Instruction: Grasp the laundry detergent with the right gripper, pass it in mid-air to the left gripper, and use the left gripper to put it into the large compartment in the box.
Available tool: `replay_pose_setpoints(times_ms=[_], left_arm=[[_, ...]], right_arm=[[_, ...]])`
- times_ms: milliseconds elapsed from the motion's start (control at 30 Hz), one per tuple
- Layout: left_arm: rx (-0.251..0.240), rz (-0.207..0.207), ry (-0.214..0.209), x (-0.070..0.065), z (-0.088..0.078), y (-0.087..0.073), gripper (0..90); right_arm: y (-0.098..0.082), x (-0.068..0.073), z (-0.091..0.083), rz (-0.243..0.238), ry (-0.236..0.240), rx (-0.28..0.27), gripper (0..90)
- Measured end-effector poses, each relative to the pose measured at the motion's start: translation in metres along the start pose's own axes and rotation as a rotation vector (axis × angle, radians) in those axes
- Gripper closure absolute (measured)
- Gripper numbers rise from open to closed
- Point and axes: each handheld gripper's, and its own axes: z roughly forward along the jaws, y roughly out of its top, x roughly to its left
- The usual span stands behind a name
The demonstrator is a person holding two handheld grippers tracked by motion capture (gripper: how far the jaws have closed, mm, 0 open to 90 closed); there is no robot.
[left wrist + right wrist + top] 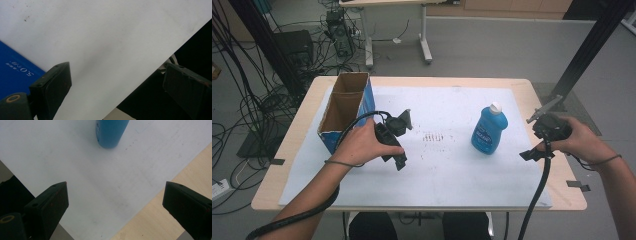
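Both forearms enter low; the left gripper [398, 142] hangs wide-jawed beside the cardboard box [346, 110], and the right gripper [546, 131] is spread wide too. Upright mid-mat, the blue bottle [489, 129] looks top-heavy, so a glancing jaw could topple it.

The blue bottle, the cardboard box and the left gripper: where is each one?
blue bottle [488, 131]: high view, on its label.
cardboard box [368, 101]: high view, blue outer side wall.
left gripper [402, 140]: high view, midway between its fingertips.
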Motion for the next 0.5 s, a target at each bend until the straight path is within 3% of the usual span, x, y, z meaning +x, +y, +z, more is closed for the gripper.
replay_pose_setpoints(times_ms=[500], left_arm=[[0.004, -0.01, 0.008, 0.0, 0.002, 0.0, 8.5]], right_arm=[[-0.018, -0.007, 0.015, 0.045, -0.005, -0.063, 6.2]])
